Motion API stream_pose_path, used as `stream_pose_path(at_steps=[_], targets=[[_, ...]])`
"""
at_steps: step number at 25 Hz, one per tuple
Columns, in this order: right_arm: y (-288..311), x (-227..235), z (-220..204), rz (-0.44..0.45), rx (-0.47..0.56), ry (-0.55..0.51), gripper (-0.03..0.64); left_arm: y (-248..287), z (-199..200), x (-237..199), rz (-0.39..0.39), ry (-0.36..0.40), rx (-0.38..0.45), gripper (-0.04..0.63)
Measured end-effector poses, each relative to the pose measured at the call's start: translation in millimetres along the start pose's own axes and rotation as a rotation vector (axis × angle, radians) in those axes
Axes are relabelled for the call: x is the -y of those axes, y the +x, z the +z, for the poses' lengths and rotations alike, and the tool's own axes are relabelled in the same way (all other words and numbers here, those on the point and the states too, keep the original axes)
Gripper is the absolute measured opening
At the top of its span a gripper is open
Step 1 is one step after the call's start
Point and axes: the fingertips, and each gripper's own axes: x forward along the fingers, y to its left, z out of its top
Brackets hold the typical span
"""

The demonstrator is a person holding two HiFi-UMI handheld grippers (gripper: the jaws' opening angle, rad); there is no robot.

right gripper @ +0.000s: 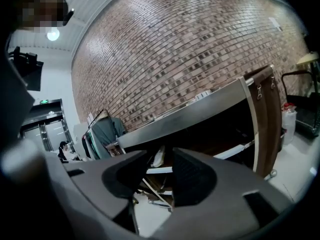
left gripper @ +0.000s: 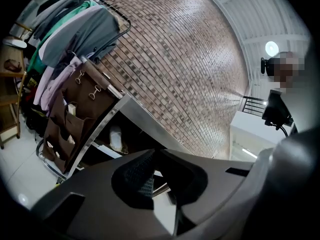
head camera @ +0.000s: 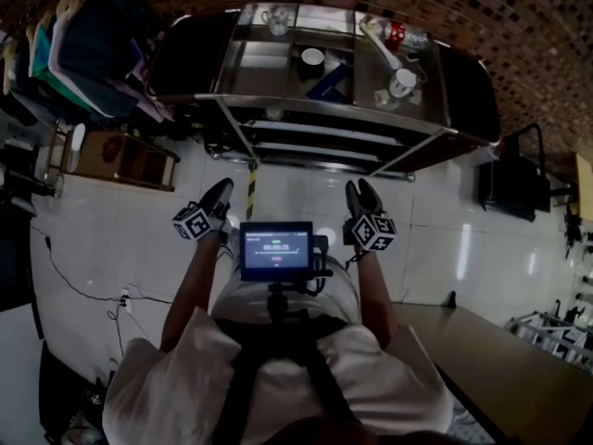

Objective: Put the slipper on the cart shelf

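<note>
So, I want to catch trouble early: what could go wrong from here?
The left gripper is shut and empty, so it can grip nothing until it opens; the right gripper stands open, also empty. Cups and a bottle crowd the cart top, so a careless reach over it might knock them.
</note>
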Motion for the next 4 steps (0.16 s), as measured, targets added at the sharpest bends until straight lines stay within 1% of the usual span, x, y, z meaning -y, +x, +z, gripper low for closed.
stream_pose_path(at_steps=[4], targets=[[8.2, -1.0, -9.2, -0.005, -0.009, -0.005, 0.172, -0.4, -0.2, -10.5, -0.001, -0.007, -0.002, 0.012]])
